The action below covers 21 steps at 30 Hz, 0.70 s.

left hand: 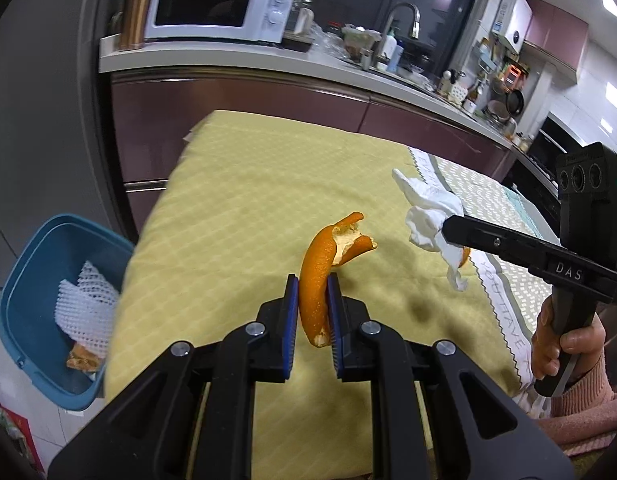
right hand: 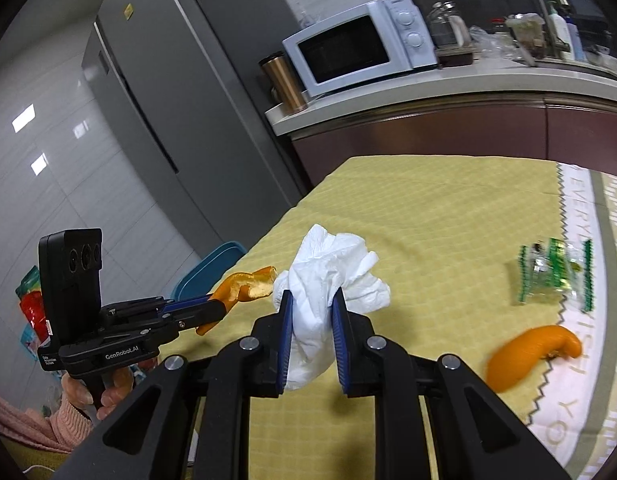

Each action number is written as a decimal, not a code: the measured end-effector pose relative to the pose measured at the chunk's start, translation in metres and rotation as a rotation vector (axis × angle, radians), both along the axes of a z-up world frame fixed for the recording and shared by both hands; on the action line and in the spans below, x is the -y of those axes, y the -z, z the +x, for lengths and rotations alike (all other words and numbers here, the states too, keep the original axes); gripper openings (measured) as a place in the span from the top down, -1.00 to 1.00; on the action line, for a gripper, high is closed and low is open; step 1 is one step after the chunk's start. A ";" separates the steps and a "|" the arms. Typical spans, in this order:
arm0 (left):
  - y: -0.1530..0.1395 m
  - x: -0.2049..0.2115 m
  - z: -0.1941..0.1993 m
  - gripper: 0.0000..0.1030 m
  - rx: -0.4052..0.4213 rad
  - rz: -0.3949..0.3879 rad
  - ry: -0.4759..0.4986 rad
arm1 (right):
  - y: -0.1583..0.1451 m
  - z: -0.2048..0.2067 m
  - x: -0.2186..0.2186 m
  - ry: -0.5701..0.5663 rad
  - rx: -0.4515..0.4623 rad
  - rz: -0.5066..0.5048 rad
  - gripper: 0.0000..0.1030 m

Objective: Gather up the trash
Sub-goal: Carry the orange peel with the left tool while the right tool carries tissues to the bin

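An orange peel [left hand: 317, 280] is clamped in the left gripper [left hand: 313, 280] jaws above the yellow-clothed surface [left hand: 236, 208]; a crumpled tissue [right hand: 328, 280] is pinched by the right gripper [right hand: 311, 297].

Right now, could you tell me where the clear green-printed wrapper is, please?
In the right wrist view, the clear green-printed wrapper lies on the yellow tablecloth at the right, just beyond a loose orange peel.

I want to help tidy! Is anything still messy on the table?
Yes. An orange peel and a crumpled clear green wrapper still lie loose on the yellow tablecloth, not in the blue bin.
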<state>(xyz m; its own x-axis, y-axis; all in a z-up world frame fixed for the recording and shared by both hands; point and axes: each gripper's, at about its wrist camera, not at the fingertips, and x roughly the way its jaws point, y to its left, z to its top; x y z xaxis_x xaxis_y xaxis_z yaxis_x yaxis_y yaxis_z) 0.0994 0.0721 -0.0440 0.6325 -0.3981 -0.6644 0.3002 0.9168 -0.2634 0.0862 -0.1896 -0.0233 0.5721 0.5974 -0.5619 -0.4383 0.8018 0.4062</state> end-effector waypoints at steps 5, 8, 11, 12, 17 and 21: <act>0.000 -0.014 -0.006 0.72 0.002 -0.004 -0.034 | 0.000 0.003 -0.018 -0.042 -0.005 -0.004 0.65; 0.000 -0.023 -0.010 0.72 0.005 -0.007 -0.056 | 0.000 0.004 -0.029 -0.069 -0.005 -0.009 0.65; -0.001 -0.034 -0.011 0.72 0.008 -0.009 -0.083 | 0.000 0.007 -0.041 -0.098 -0.006 -0.013 0.65; -0.001 -0.039 -0.012 0.72 0.009 -0.007 -0.095 | 0.000 0.007 -0.044 -0.107 -0.008 -0.012 0.65; -0.002 -0.059 -0.013 0.72 0.015 -0.006 -0.146 | 0.000 0.012 -0.067 -0.161 -0.010 -0.014 0.65; -0.003 -0.077 -0.016 0.72 0.020 -0.011 -0.191 | 0.000 0.015 -0.084 -0.203 -0.017 -0.024 0.65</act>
<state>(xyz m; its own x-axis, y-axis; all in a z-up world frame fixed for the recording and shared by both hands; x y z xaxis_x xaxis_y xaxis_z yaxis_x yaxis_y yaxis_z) 0.0833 0.1493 -0.0412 0.7105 -0.2763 -0.6472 0.1262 0.9548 -0.2690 0.1014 -0.1055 -0.0233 0.4317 0.6857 -0.5860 -0.5855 0.7073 0.3962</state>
